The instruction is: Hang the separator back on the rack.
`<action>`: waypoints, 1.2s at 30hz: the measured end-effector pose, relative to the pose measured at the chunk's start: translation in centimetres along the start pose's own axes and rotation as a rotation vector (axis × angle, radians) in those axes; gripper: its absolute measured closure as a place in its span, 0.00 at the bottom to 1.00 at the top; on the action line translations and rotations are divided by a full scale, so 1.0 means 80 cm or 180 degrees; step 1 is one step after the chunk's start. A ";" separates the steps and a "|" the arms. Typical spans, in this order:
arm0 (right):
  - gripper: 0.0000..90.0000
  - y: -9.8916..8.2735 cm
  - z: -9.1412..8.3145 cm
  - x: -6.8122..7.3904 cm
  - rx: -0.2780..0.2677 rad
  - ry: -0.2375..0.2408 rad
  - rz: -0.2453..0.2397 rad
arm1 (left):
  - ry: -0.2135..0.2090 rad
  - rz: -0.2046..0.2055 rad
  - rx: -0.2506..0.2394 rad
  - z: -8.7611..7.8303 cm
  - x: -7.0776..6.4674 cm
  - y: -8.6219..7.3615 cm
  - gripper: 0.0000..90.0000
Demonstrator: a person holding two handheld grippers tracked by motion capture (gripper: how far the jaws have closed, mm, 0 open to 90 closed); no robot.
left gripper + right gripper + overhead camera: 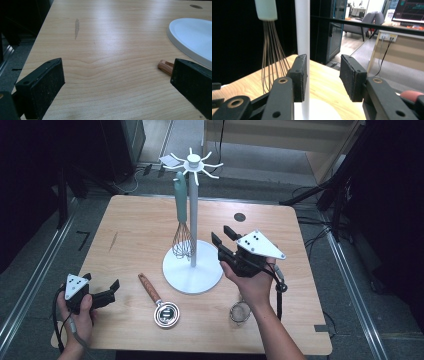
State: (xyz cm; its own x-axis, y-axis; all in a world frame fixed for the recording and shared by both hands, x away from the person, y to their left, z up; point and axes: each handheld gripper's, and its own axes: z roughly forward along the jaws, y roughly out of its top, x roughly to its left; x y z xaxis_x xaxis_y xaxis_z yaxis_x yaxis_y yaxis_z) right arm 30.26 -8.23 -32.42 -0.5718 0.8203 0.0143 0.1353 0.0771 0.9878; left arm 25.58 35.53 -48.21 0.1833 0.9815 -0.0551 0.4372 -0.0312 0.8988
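A white utensil stand (192, 220) with hooked arms at its top rises from a round base in the middle of the table. From one hook hangs a whisk (181, 220) with a teal handle. My right gripper (220, 233) hovers just right of the pole, open, with nothing between its jaws. In the right gripper view (323, 75) the pole (302, 30) stands just past the left jaw and the whisk wires (270, 50) hang further left. My left gripper (102, 281) rests open at the table's front left corner (117, 77), holding nothing.
A metal utensil with a wooden handle (159, 300) lies in front of the stand's base; its handle end (165, 67) shows by my left gripper's right jaw. A small mesh strainer (239, 312) sits under my right wrist. The wooden table (135, 225) is bare at the left.
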 end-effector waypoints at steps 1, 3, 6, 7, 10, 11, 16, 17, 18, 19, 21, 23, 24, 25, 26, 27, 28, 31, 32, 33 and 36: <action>0.65 -0.003 -0.001 -0.001 0.0022 -0.0009 0.0013 | 0.0002 -0.0001 -0.0005 0.000 0.000 0.000 0.00; 0.62 -0.009 -0.001 -0.004 0.0055 -0.0027 0.0021 | 0.0001 0.0004 -0.0001 0.000 0.000 0.000 0.00; 0.58 -0.019 -0.001 -0.005 0.0164 -0.0071 -0.0019 | 0.0002 0.0007 -0.0009 0.000 0.000 0.000 0.00; 0.58 -0.023 -0.001 -0.005 0.0182 -0.0063 -0.0022 | 0.0003 0.0010 -0.0007 0.000 0.000 0.000 0.00; 0.56 -0.033 -0.002 -0.008 0.0254 -0.0072 0.0037 | 0.0010 0.0009 -0.0010 0.000 -0.001 0.000 0.00; 0.55 -0.036 -0.002 -0.009 0.0273 -0.0083 0.0050 | 0.0009 0.0009 -0.0011 0.000 -0.001 0.000 0.00; 0.51 -0.050 -0.003 -0.011 0.0393 -0.0093 0.0073 | 0.0014 0.0014 -0.0008 0.001 -0.001 0.000 0.00; 0.51 -0.053 -0.003 -0.011 0.0417 -0.0094 0.0080 | 0.0018 0.0017 -0.0001 0.000 -0.001 0.000 0.00; 0.51 -0.056 -0.003 -0.012 0.0435 -0.0090 0.0103 | 0.0019 0.0016 -0.0005 0.001 -0.001 0.000 0.00; 0.51 -0.059 -0.002 -0.012 0.0456 -0.0099 0.0127 | 0.0015 0.0014 -0.0009 0.001 -0.001 0.000 0.00; 0.50 -0.065 -0.003 -0.014 0.0483 -0.0091 0.0165 | 0.0013 0.0012 -0.0006 0.001 -0.001 0.000 0.00; 0.50 -0.070 -0.002 -0.016 0.0524 -0.0084 0.0212 | 0.0013 0.0015 -0.0006 0.000 -0.001 0.000 0.00; 0.49 -0.073 -0.002 -0.018 0.0570 -0.0070 0.0230 | 0.0015 0.0017 -0.0003 0.000 -0.001 0.000 0.00; 0.48 -0.075 -0.003 -0.019 0.0604 -0.0063 0.0250 | 0.0012 0.0016 -0.0007 0.000 -0.001 0.000 0.00; 0.48 -0.076 -0.003 -0.021 0.0629 -0.0060 0.0283 | 0.0010 0.0014 -0.0007 0.000 -0.001 0.000 0.00; 0.47 -0.078 -0.004 -0.022 0.0653 -0.0056 0.0315 | 0.0006 0.0014 -0.0007 0.000 -0.001 0.000 0.00; 0.47 -0.081 -0.005 -0.024 0.0686 -0.0071 0.0335 | 0.0005 0.0016 -0.0004 0.000 -0.001 0.000 0.00; 0.47 -0.088 -0.006 -0.028 0.0793 -0.0105 0.0379 | 0.0008 0.0030 0.0000 0.000 -0.001 0.000 0.00; 0.47 -0.089 -0.006 -0.029 0.0821 -0.0124 0.0395 | 0.0009 0.0030 0.0001 0.000 -0.001 0.000 0.00; 0.47 -0.092 -0.006 -0.031 0.0850 -0.0133 0.0418 | 0.0004 0.0027 -0.0003 0.000 -0.001 0.000 0.00; 0.45 -0.096 -0.007 -0.036 0.0919 -0.0161 0.0469 | -0.0001 0.0018 0.0001 0.000 0.000 0.000 0.00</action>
State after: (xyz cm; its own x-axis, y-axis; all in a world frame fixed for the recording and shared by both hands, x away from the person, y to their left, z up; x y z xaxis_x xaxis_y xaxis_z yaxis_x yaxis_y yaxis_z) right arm 30.42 -11.47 -39.99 -0.4891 0.8611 0.1389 0.4415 0.1071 0.8909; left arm 25.58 35.51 -48.22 0.1861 0.9813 -0.0500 0.4364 -0.0370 0.8990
